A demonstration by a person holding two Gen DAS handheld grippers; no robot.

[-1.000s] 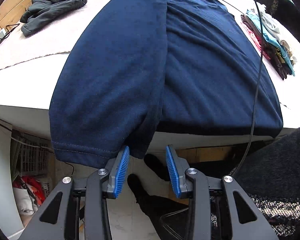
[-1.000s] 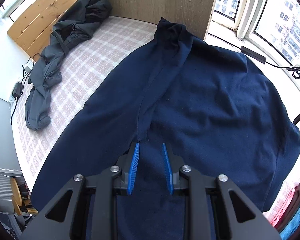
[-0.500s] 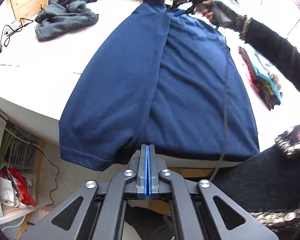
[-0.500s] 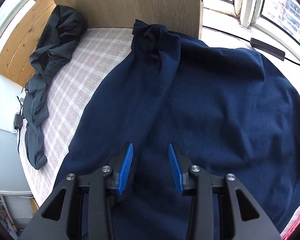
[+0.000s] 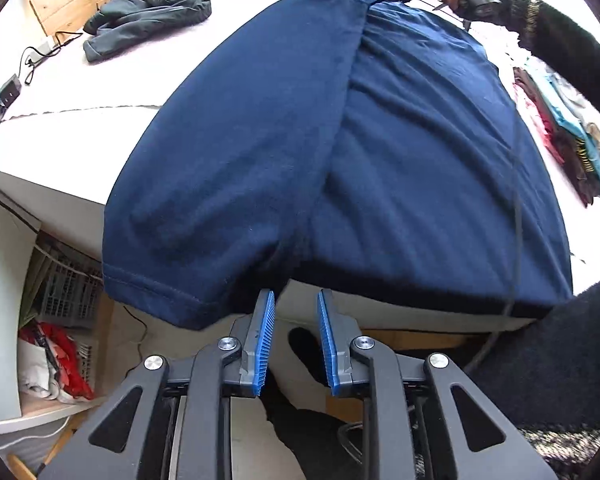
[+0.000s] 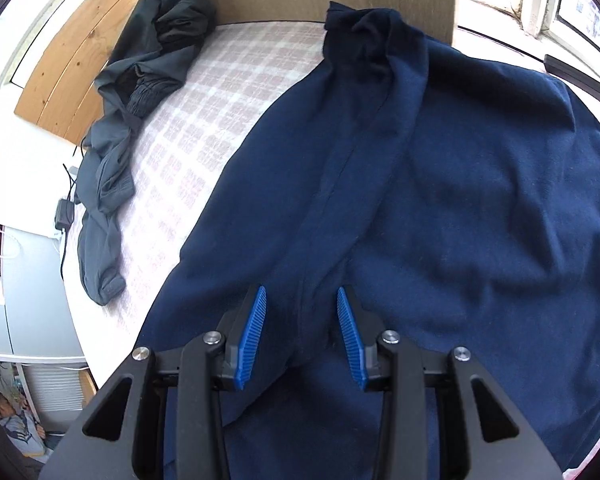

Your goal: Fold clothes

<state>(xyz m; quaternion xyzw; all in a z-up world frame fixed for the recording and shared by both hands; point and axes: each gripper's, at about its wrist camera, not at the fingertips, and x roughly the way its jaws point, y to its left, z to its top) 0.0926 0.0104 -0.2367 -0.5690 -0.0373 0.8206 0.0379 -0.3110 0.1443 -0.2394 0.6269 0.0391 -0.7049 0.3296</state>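
Reopened after snapping together half a second ago, the left gripper point(image 5: 293, 312) hangs spread and empty off the near hem of the navy garment point(image 5: 340, 152) — right gripper point(image 6: 302, 312) spread over its folded edge, far end, on the checked table point(image 6: 204, 136).

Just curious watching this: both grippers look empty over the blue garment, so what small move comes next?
Probably the left gripper, whose jaws have just been opening, moves forward to pinch the navy garment's overhanging hem; nothing sits between its pads.
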